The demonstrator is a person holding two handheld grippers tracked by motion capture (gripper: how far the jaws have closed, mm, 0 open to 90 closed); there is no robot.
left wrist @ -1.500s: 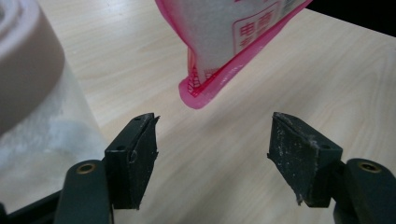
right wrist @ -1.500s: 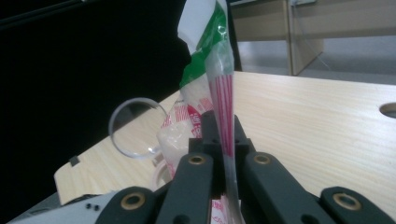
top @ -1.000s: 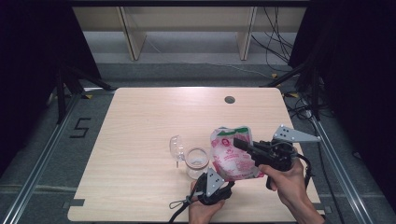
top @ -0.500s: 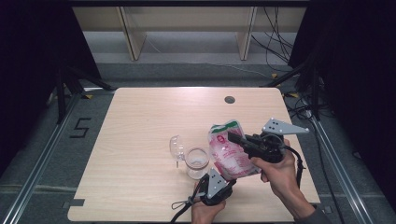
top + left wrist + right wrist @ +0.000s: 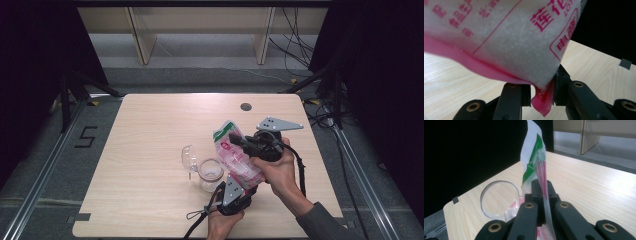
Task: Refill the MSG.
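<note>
A pink and white bag of white grains (image 5: 236, 156) is held tilted above the table (image 5: 150, 150), between both grippers. My right gripper (image 5: 241, 141) is shut on the bag's upper edge, where a green and white flap (image 5: 534, 167) sticks up past the jaws. My left gripper (image 5: 240, 189) is shut on the bag's pink bottom corner (image 5: 544, 106), with the grain-filled body (image 5: 519, 42) bulging above it. A clear glass jar (image 5: 211, 173) stands on the table just left of the bag. In the right gripper view the jar's round rim (image 5: 499, 198) lies below and left of the jaws.
A clear rounded lid or small glass (image 5: 189, 159) lies beside the jar on its left. A dark cable hole (image 5: 245, 106) sits near the table's far edge. Black cables trail from both grippers at the front edge.
The right gripper has lifted the bag's top up and back, away from the person. The bag now stands steeper, with its lower corner still pinched by the left gripper.
</note>
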